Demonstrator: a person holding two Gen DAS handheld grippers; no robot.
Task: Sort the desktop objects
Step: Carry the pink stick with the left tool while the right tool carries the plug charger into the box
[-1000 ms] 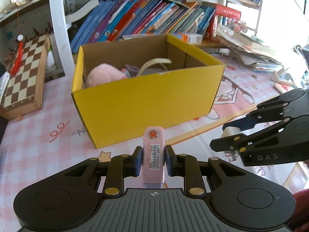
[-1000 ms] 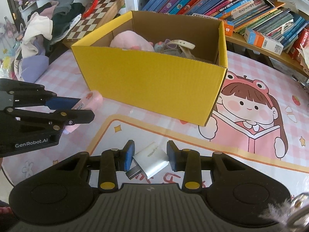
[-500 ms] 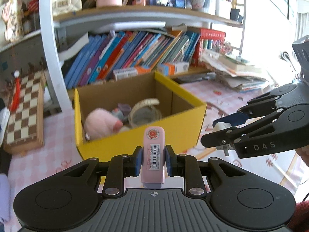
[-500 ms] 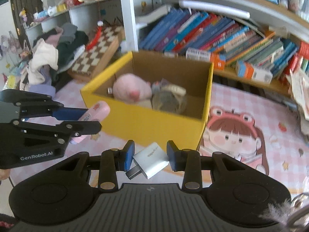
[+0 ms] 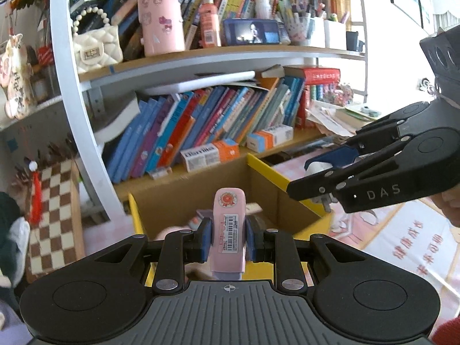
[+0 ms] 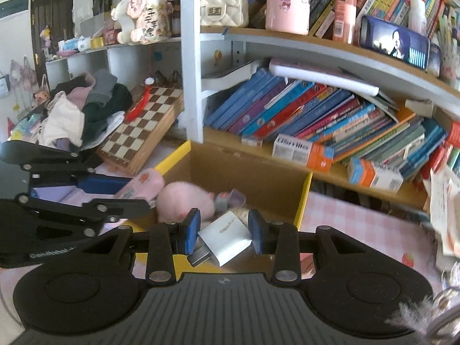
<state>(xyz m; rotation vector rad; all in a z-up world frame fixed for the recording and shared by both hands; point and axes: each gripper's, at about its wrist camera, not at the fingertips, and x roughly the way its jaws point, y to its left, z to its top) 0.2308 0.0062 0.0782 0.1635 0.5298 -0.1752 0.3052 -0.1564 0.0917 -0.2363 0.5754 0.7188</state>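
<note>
My left gripper (image 5: 228, 241) is shut on a pink case with a barcode label (image 5: 228, 230), held upright above the open yellow cardboard box (image 5: 266, 169). My right gripper (image 6: 224, 231) is shut on a white charger plug (image 6: 227, 237), also above the box (image 6: 304, 192). The box holds a pink plush toy (image 6: 187, 202) and other small items. Each gripper shows in the other's view: the right one (image 5: 325, 174) at the right, the left one (image 6: 115, 192) at the left with the pink case (image 6: 143, 187).
A bookshelf with slanted books (image 5: 201, 126) stands right behind the box. A folded chessboard (image 6: 143, 126) leans at the left beside a clothes pile (image 6: 83, 109). A pink checked mat (image 6: 359, 224) covers the desk. Papers (image 5: 339, 115) lie at the right.
Both grippers have risen and moved forward over the box with their objects still held. The box now sits lower and closer in both views.
</note>
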